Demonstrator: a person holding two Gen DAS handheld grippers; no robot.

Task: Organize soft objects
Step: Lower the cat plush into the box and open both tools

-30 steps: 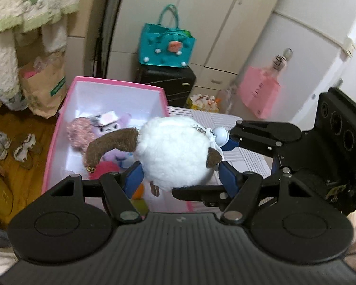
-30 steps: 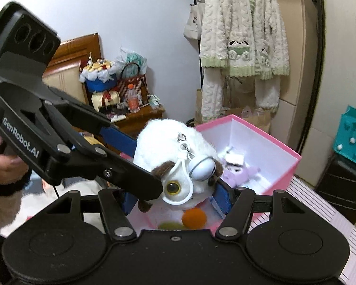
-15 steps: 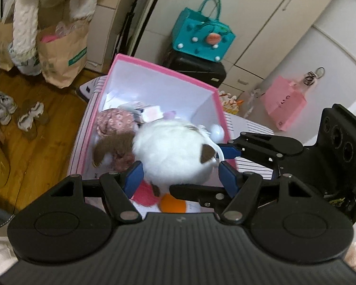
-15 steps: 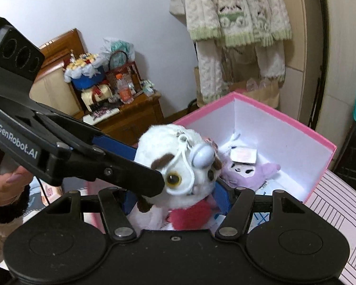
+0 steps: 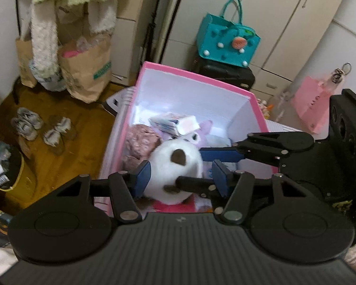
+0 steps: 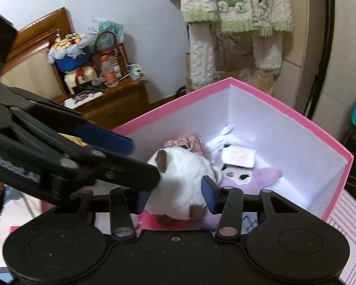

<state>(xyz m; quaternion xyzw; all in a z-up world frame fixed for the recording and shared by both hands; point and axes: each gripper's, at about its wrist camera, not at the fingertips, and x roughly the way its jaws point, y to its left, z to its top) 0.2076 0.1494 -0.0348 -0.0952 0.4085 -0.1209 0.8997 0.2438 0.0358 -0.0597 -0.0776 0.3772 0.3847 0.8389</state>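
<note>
A white fluffy plush toy (image 5: 175,166) with brown ears lies low inside the pink box (image 5: 197,76), on a red soft thing (image 6: 154,220). My right gripper (image 6: 174,197) is closing, and both blue pads press the toy's (image 6: 182,178) sides. My left gripper (image 5: 180,178) is closing too, with the toy between its jaws. Its left pad touches the fur and its right pad stands a little clear. A purple plush (image 6: 249,175), a pink patterned soft thing (image 5: 140,140) and a small white packet (image 5: 175,123) lie deeper in the box (image 6: 273,99).
Paper bags (image 5: 87,71) and shoes (image 5: 42,128) are on the wooden floor left of the box. A teal bag (image 5: 227,42) sits on a black suitcase (image 5: 225,73) behind it. A wooden cabinet (image 6: 111,104) and a hanging fleece garment (image 6: 235,11) are beyond.
Both grippers came forward and down over the box with the white toy. The toy sank among the other toys and turned its face away. Both pairs of jaws stand narrower.
</note>
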